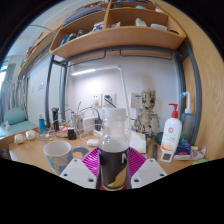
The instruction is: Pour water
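My gripper (113, 166) is shut on a clear bottle (113, 148) with a dark label, held upright between the pink pads. The bottle's neck and cap rise above the fingers. Left of the fingers, a pale cup (58, 155) stands on the wooden table (30, 156). A smaller bowl-like cup (80, 153) sits just behind it.
A white pump bottle with a red label (171, 135) stands to the right, with small packets (190, 153) beside it. Several items crowd the back of the table by the wall. A wooden shelf (115, 38) hangs overhead.
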Demonstrator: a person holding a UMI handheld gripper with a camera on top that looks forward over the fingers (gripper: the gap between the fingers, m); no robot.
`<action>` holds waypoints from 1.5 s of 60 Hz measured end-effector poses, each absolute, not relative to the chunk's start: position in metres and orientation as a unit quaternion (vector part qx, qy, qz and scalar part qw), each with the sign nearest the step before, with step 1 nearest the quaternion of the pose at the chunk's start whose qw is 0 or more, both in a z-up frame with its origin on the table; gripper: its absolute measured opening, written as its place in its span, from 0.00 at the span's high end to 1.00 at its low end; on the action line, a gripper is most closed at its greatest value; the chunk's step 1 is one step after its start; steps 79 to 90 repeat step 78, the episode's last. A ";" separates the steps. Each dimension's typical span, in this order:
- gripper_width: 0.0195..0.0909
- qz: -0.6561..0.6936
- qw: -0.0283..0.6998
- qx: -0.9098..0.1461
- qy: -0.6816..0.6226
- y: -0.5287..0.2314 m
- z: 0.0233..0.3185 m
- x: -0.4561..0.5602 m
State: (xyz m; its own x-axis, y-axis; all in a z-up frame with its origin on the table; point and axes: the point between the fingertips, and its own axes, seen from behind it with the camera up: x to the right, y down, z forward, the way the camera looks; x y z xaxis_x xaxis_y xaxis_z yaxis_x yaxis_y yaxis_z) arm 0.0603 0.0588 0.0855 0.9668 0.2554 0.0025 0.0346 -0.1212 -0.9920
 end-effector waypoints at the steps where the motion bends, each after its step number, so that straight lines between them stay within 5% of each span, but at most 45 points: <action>1: 0.78 0.085 0.655 -0.744 -0.096 0.059 0.086 0.061; 8: 0.68 0.089 0.648 -0.752 -0.087 0.057 0.083 0.063; 14: 0.42 0.086 0.631 -0.767 -0.083 0.050 0.075 0.064; 26: 0.14 0.048 0.626 -0.776 -0.063 0.015 0.071 0.078; 47: 0.10 -0.009 0.613 -0.790 -0.004 -0.096 0.069 0.078; 58: 0.10 -0.006 0.635 -0.772 0.022 -0.128 0.092 0.072; 90: 0.12 0.014 0.642 -0.767 0.020 -0.140 0.096 0.057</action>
